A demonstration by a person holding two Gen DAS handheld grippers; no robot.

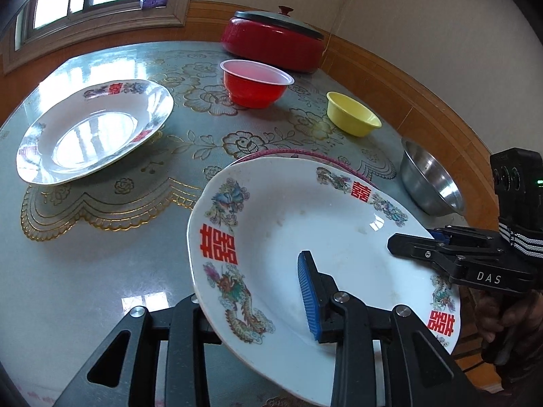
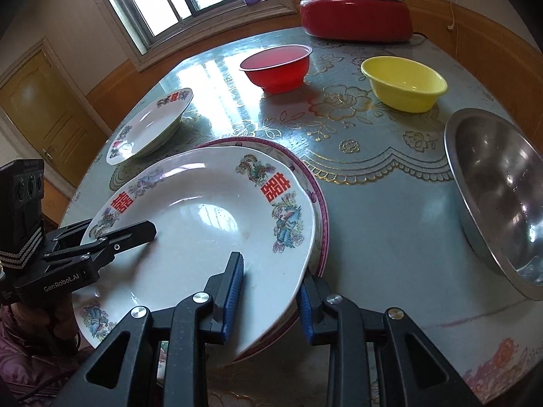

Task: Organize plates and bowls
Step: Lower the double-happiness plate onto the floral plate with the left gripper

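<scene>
Left wrist view showed my left jaws (image 1: pixel 258 302) pinching the near rim of the white dragon plate (image 1: pixel 305 237), while my right jaws (image 2: pixel 271 291) pinched its opposite rim, the plate tilted just above a pink-rimmed plate (image 2: pixel 320 196) on the worktop (image 2: pixel 390 220). Bare worktop lay open between it and the second white plate (image 1: pixel 91 135). The red bowl (image 1: pixel 254 84), yellow bowl (image 1: pixel 353 118) and steel bowl (image 2: pixel 499 196) stood well apart, the steel one beside the worktop's edge.

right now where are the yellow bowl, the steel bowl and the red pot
yellow bowl (image 2: pixel 404 83): right wrist view, on its inner wall.
steel bowl (image 2: pixel 499 196): right wrist view, on its shiny inside.
red pot (image 1: pixel 271 45): left wrist view, on its red side wall.
</scene>
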